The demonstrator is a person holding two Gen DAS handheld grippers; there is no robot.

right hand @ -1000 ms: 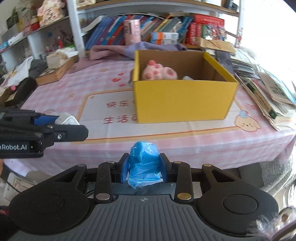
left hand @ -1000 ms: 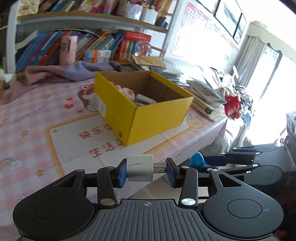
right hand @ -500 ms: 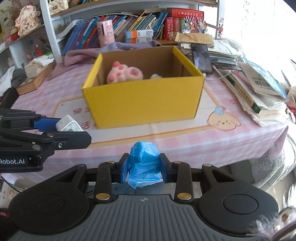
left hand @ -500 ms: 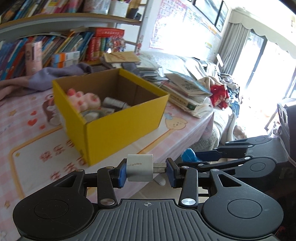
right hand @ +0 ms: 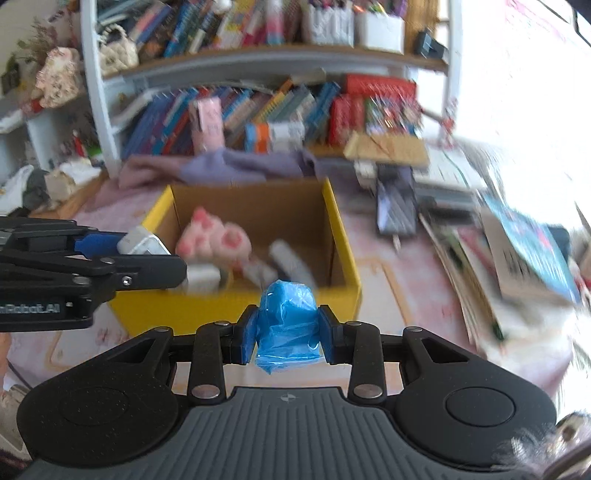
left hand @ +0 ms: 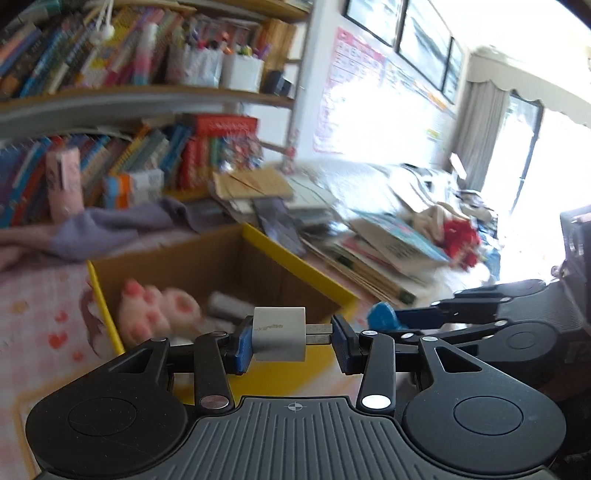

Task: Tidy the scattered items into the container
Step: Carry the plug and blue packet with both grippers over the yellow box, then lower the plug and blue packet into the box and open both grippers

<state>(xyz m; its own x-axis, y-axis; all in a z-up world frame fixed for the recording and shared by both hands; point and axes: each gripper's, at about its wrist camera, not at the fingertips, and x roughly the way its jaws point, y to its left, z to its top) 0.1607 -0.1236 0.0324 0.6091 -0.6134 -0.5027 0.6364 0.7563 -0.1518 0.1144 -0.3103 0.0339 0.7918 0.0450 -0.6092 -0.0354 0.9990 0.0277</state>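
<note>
A pink checked tablecloth (right hand: 406,258) with small hearts covers the table, carrying a printed panel with a yellow border near the front left. At the far edge a lilac cloth (right hand: 236,168) lies bunched along the foot of a bookshelf (right hand: 258,59) packed with leaning books; a pink carton (right hand: 208,122) stands among them, and a red box (right hand: 376,90) sits further right. White pen holders (right hand: 378,24) stand on the upper shelf. A brown paper envelope (right hand: 388,147) rests on a stack at the far right, with a dark phone (right hand: 397,205) just in front. Magazines and books (left hand: 391,247) sprawl along the right side. Grey curtains (left hand: 480,122) hang by the bright window.
</note>
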